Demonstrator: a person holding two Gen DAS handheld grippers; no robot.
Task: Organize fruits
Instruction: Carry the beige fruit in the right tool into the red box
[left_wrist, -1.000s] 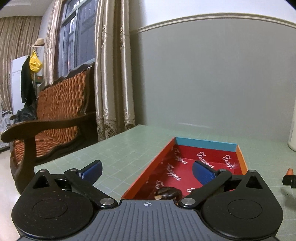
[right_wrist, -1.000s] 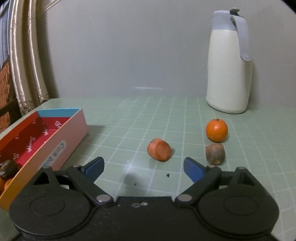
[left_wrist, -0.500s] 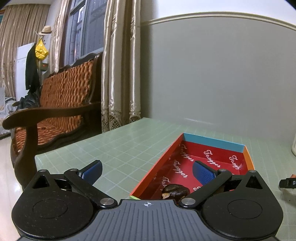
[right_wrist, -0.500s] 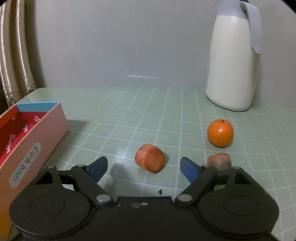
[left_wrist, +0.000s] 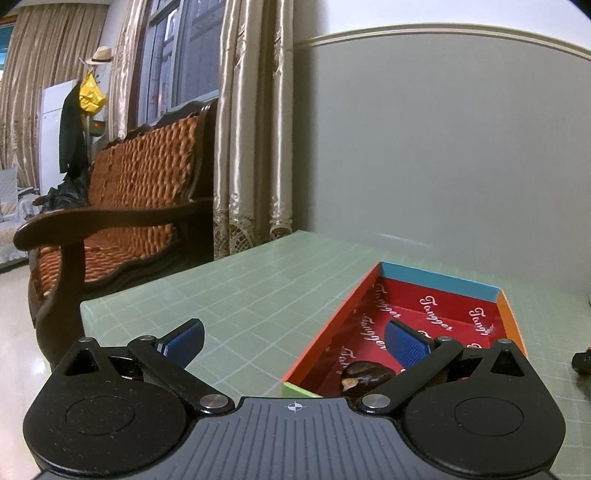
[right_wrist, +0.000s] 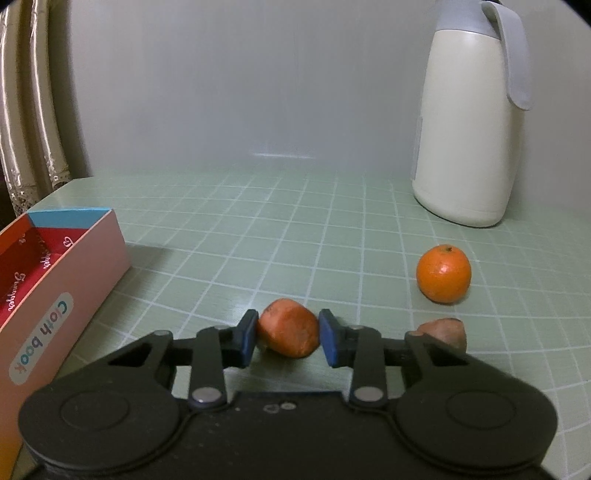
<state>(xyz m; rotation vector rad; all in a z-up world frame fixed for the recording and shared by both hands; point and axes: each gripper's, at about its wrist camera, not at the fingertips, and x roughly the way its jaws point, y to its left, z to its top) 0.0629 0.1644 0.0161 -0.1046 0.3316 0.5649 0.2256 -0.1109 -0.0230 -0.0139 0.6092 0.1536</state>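
Observation:
In the right wrist view my right gripper (right_wrist: 288, 338) is shut on an orange-red chunk of fruit (right_wrist: 289, 332) that rests on the green table, a blue pad pressing each side. A round orange (right_wrist: 443, 274) lies to the right, and a brownish fruit (right_wrist: 445, 330) shows partly behind the right finger. The pink "Cloth book" box (right_wrist: 55, 295) stands at the left. In the left wrist view my left gripper (left_wrist: 291, 341) is open and holds nothing, over the near left wall of the red-lined box (left_wrist: 439, 284), where a dark brown fruit (left_wrist: 365, 373) lies.
A tall cream thermos jug (right_wrist: 467, 122) stands at the back right near the grey wall. A wooden bench with orange cushions (left_wrist: 122, 206) and curtains (left_wrist: 251, 125) stand beyond the table's left edge (left_wrist: 147, 286).
The right gripper slid forward around the orange-red chunk and its jaws came together on it. The left gripper's view drifted slightly to the left; its jaws stayed open.

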